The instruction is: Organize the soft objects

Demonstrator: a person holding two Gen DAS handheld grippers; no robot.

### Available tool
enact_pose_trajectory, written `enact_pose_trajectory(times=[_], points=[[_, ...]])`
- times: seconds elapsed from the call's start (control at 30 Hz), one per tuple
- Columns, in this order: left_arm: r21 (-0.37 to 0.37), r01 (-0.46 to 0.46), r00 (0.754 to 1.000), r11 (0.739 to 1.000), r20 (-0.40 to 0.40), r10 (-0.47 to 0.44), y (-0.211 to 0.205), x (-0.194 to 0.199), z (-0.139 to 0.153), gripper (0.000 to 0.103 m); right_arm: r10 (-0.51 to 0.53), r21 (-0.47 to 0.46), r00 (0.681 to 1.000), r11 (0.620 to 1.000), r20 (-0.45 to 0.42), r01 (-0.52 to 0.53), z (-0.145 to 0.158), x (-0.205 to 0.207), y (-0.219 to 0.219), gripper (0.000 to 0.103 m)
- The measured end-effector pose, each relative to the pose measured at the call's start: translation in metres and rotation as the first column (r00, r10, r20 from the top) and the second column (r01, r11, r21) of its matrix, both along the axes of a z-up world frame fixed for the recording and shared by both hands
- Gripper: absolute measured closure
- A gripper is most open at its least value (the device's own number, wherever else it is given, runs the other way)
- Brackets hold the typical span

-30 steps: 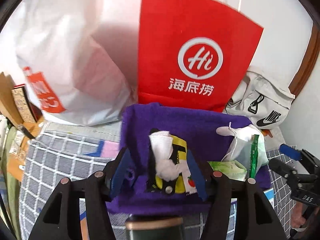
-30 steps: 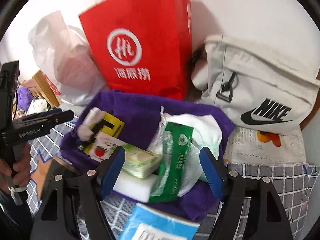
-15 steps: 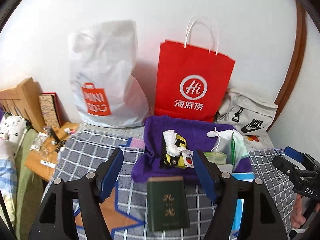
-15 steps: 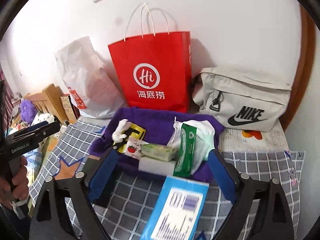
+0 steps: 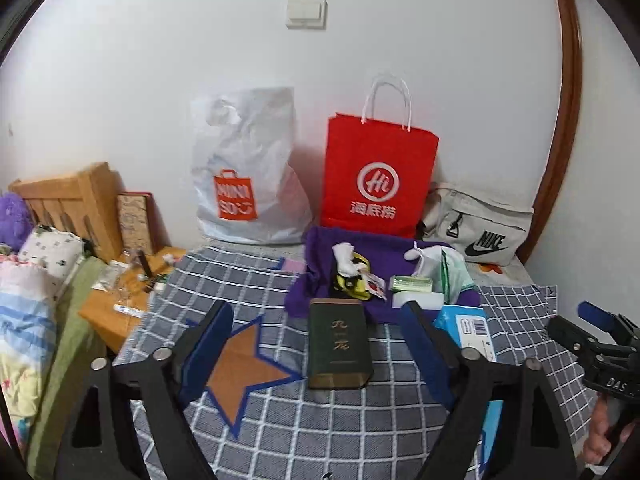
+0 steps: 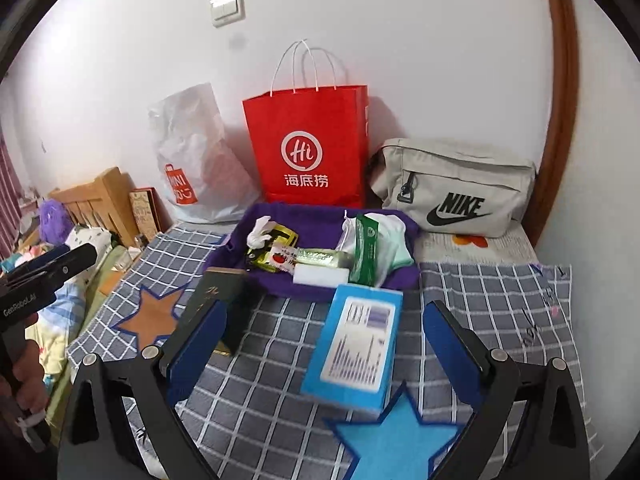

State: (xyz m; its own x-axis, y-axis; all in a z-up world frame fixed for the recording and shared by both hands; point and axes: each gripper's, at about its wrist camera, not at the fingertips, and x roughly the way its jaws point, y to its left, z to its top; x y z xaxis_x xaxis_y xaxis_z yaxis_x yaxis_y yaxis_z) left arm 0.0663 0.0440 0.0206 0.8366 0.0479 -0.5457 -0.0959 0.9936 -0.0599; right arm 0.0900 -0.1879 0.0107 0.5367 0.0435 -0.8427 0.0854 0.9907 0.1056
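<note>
A purple cloth (image 5: 384, 254) (image 6: 316, 216) lies on the checked bedspread and carries a white crumpled cloth (image 5: 346, 258), a yellow-black packet (image 6: 280, 238), a green tissue pack (image 5: 412, 283), a white block (image 6: 320, 274) and a white bag with a green sachet (image 6: 366, 248). In front of it lie a dark green box (image 5: 340, 344) (image 6: 212, 300) and a blue box (image 6: 356, 344) (image 5: 468, 326). My left gripper (image 5: 316, 320) hovers above the green box, jaws opening, gripping nothing. My right gripper (image 6: 326, 312) hovers above the blue box, jaws opening, also gripping nothing.
Against the wall stand a red paper bag (image 5: 380, 176), a white plastic shopping bag (image 5: 248, 168) and a beige pouch (image 6: 456, 188). A wooden bedside stand (image 5: 120, 300) with small items and a wooden headboard (image 5: 72, 204) are at the left, beside pillows (image 5: 24, 320).
Both grippers have pulled back and up from the purple cloth while their jaws widened. The left one no longer straddles the white cloth and yellow packet. Both boxes came into view.
</note>
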Motion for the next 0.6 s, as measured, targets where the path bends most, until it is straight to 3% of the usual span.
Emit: enact_pose_trajectory(times=[0.23, 0.4, 0.6], points=[[0.012, -0.006, 0.999, 1.0, 0.045, 0.005, -0.007, -0.043, 0.002, 0.009, -0.033, -0.015, 0.998, 0.999, 0.046, 0.034, 0.019, -0.047, 0.009, 0.0], [0.059, -0.016, 0.997, 0.998, 0.077, 0.011, -0.018, -0.063, 0.006, 0.004, -0.039, -0.005, 0.998, 0.999, 0.052, 0.04, 0.026, -0.064, 0.01, 0.0], [0.062, -0.03, 0.995, 0.998, 0.095, 0.024, -0.024, -0.075, 0.008, 0.0, -0.038, -0.009, 0.998, 0.999, 0.049, 0.038, 0.033, -0.077, 0.014, 0.0]])
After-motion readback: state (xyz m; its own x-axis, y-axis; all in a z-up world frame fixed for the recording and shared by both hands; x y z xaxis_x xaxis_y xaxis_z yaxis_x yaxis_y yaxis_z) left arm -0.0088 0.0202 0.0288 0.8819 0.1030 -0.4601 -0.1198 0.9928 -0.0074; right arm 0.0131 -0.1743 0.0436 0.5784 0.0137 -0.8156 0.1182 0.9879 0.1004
